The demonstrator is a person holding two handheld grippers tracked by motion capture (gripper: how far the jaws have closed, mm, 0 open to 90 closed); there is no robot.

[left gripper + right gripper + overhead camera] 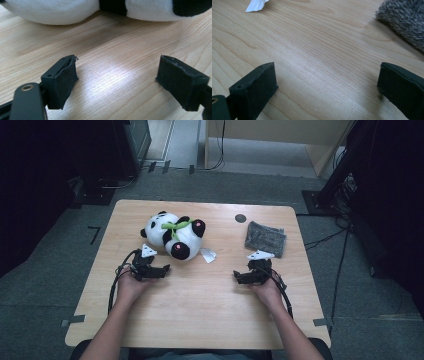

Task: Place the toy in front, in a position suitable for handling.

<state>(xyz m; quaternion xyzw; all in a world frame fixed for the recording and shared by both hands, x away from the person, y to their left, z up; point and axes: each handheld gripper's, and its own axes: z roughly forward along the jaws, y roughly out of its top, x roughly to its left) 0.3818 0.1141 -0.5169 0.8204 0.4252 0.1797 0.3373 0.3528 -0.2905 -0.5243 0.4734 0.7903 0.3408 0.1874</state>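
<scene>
Your left hand-held gripper (159,268) rests on the tabletop (210,310) with its jaws spread and nothing between them, just short of the plush panda (172,234). Your right hand-held gripper (241,276) is likewise released and empty, near the grey fuzzy cloth (265,238).

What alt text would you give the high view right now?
A person's hands hold the left gripper and right gripper low over a wooden table, both open and holding nothing. A plush panda lies just beyond the left gripper, and a grey fuzzy cloth beyond the right.
</scene>
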